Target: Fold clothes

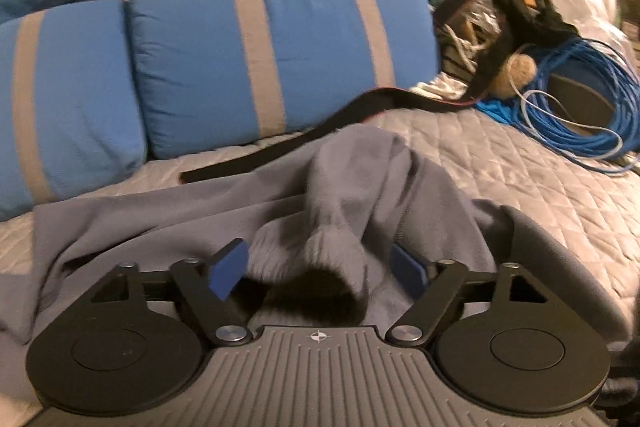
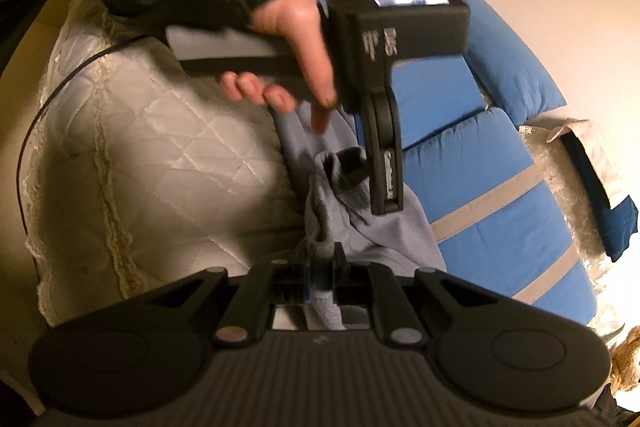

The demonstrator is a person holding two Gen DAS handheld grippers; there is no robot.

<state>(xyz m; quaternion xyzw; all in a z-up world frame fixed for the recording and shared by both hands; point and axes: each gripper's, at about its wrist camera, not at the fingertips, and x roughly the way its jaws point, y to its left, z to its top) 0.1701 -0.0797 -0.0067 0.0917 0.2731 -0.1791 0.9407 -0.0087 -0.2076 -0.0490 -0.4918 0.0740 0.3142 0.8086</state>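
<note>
left tongs (image 1: 320, 269) spread around grey garment (image 1: 340, 187) cuff, right tongs (image 2: 320, 277) pinching its fabric, right view shows hand (image 2: 296, 43)

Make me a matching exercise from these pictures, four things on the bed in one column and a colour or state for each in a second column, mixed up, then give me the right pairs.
Column one:
1. right gripper
2. left gripper
3. coiled cable
4. striped cushion

Column two:
A. blue with grey bands
B. jaws apart, a grey ribbed cuff lying between them
C. blue loops lying on the quilt
D. jaws shut on a fold of grey garment

Pairs: 1-D, 2-B, 3-C, 4-A
</note>
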